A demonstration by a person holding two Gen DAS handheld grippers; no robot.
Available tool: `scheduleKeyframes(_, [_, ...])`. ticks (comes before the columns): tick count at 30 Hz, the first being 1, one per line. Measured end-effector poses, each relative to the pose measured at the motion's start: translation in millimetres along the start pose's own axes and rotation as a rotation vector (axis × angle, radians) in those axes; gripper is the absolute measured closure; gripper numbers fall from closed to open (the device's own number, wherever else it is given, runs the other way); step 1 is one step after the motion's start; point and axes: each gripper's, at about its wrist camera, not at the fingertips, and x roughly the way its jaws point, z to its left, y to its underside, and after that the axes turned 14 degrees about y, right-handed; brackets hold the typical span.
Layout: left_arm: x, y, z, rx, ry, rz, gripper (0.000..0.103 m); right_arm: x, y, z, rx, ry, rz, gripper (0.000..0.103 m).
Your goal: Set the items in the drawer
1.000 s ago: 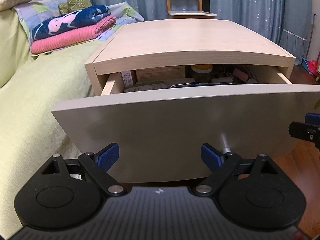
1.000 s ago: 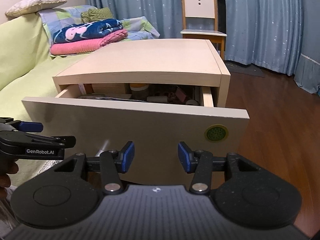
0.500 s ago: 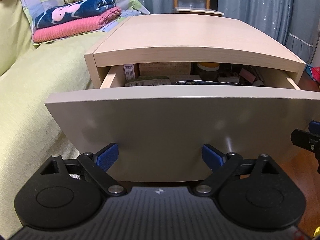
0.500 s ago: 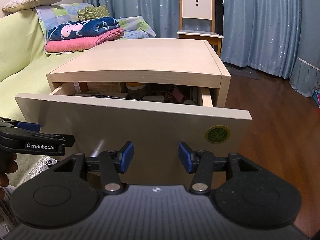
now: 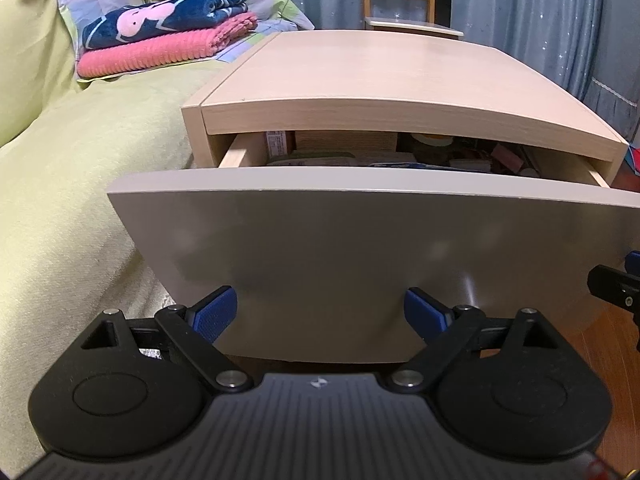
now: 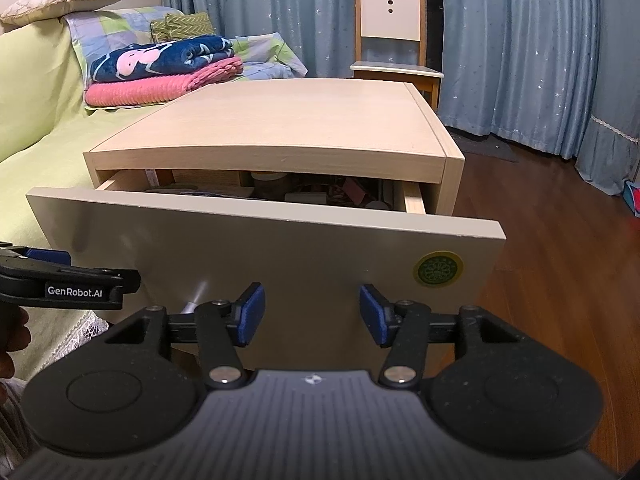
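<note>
Pale wood-grain laminate formed the bedside cabinet (image 6: 280, 120), whose drawer (image 6: 256, 252) stood pulled out, its plain grey-beige front panel facing both cameras. A round green and yellow sticker (image 6: 438, 269) sat near the panel's right edge. Inside the drawer, a crowded mix of items (image 5: 400, 156) lay below the cabinet top: a carton with printed text at the left, flat packets, a jar with a light lid, and small pinkish objects towards the right; individual pieces could not be told apart with certainty.

The left claw (image 5: 320, 314) was spread wide, blue pads (image 5: 214, 312) apart, holding nothing, positioned low in front of the drawer panel. Whether it touched the panel could not be determined. The right claw (image 6: 312, 314) was likewise spread, with a narrower gap, empty, and level with the lower part of the same panel. In the right wrist view, the left claw's housing entered from the left edge, with part of a hand (image 6: 12, 344) below it.

A bed with a yellow-green cover (image 5: 80, 184) adjoined the cabinet's left side. Folded blankets (image 6: 160, 72), dark blue over pink, rested on it. A wooden chair (image 6: 394, 40) stood behind the cabinet before blue curtains (image 6: 520, 40). The floor (image 6: 552, 272) was dark wood.
</note>
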Motion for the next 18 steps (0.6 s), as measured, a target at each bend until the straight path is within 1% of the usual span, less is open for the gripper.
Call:
scheduleKeyframes(5, [2.1, -1.2, -2.5, 0.018, -0.012, -0.006, 0.011, 3.5, -2.9, 1.9, 0.004, 0.006, 0.002, 0.052])
scheduleKeyframes(18, [5.9, -6.3, -5.4, 0.038, -0.018, -0.022, 0.011, 7.4, -5.6, 5.2, -0.015, 0.017, -0.001, 0.051])
